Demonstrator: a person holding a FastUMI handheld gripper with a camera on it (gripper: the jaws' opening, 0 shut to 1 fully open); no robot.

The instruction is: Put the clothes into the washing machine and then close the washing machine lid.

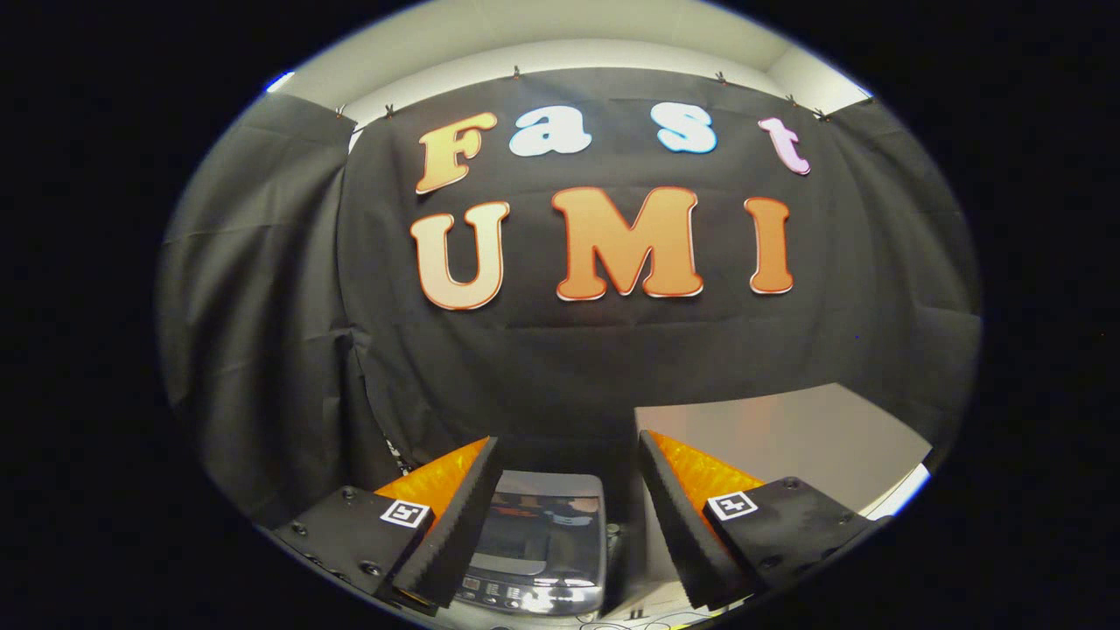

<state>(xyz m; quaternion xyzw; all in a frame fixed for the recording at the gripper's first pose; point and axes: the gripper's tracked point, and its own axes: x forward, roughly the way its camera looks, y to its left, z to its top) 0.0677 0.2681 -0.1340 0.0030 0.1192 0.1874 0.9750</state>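
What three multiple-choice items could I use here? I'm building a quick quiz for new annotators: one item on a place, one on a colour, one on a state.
1. Where is the washing machine?
A. Between the tool's fingers, low down
B. Beyond the right finger, on the white surface
C. Hung on the wall

2. What colour are the outer sides of the fingers?
A. Blue
B. Orange
C. Green

3. How do the tool's fingers stand?
A. Pressed together
C. Clamped on a garment
B. Spread apart with nothing between them

Answers:
1 A: the machine's glossy top shows in the gap between the two fingers.
2 B: both fingers show orange flanks beside dark foam pads.
3 B: a wide gap parts the pads, and nothing is gripped.

The white surface lies beyond the right finger.
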